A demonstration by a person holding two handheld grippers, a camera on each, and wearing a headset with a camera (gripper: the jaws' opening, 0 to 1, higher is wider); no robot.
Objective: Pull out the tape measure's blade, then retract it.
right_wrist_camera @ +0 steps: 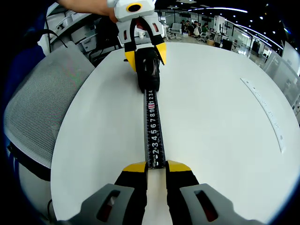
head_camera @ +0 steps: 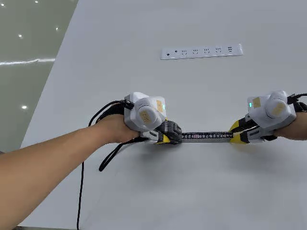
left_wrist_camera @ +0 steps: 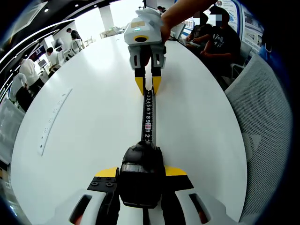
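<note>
**Open table, one line barred**

Bare white table (head_camera: 192,191) near me and beyond, plenty of room to pass. The blade (head_camera: 206,136) bars the middle, stretched from the tape measure (head_camera: 170,130) clamped in my left gripper (head_camera: 165,139) to my right gripper (head_camera: 235,133), which pinches its end. Power strip (head_camera: 201,51) lies well off, far side. Black cable (head_camera: 82,164) trails on my left. Mesh chair (right_wrist_camera: 42,108) stands at the table's edge.

A smooth, matt white tabletop (head_camera: 192,187) carries a tape measure (head_camera: 170,129) cased in dull black plastic, its blade (head_camera: 206,136) a dark strip printed white. The left claw (left_wrist_camera: 141,172) and right claw (right_wrist_camera: 157,167) wear glossy white plastic shells with yellow tips.
</note>
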